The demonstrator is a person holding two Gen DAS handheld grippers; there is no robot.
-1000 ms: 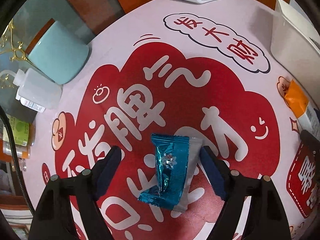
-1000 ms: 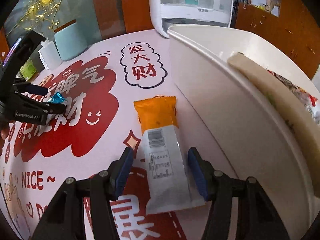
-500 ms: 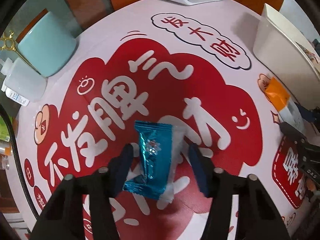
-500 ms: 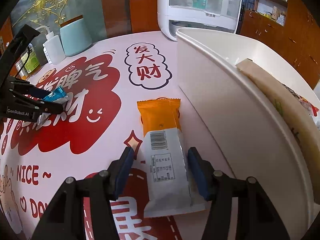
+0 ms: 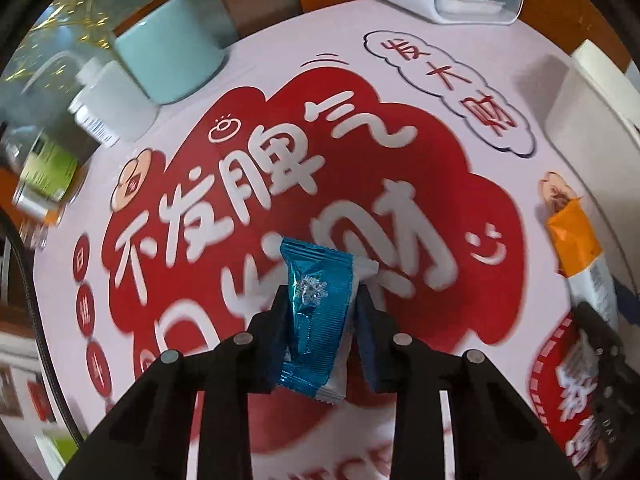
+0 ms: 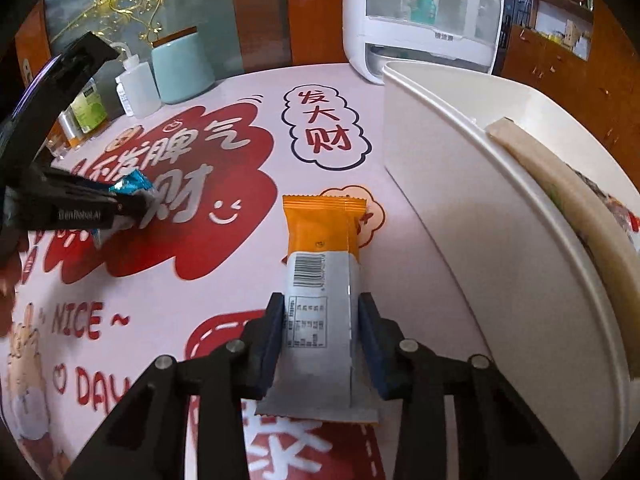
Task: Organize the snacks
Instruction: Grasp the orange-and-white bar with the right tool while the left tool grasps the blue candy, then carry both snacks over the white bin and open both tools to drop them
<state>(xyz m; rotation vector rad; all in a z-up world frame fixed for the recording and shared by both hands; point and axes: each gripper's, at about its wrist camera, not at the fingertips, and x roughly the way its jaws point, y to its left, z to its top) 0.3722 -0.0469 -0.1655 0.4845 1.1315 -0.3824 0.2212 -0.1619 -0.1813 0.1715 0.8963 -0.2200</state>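
My left gripper [image 5: 322, 296] has the blue foil snack packet [image 5: 316, 264] upright between its closing jaws, and both pads press on its sides. The right wrist view shows that gripper [image 6: 132, 204] at the far left with the blue packet [image 6: 132, 182] just above the mat. My right gripper [image 6: 320, 304] is closing on the white end of the orange-and-white snack packet [image 6: 320, 224], pads against both edges. That orange packet [image 5: 574, 236] lies on the mat close beside the white bin [image 6: 460, 184].
The bin holds other snack packets [image 6: 624, 220] along its right side. At the table's back stand a teal cup [image 5: 168, 52], a white squeeze bottle [image 5: 116, 108], a green-labelled can [image 5: 48, 168] and a white appliance [image 6: 424, 20]. A red-and-white printed mat [image 5: 400, 120] covers the table.
The left jaws closed from wide apart onto the blue packet and carried it a little off the mat. The right jaws closed onto the orange-and-white packet, which stayed in place.
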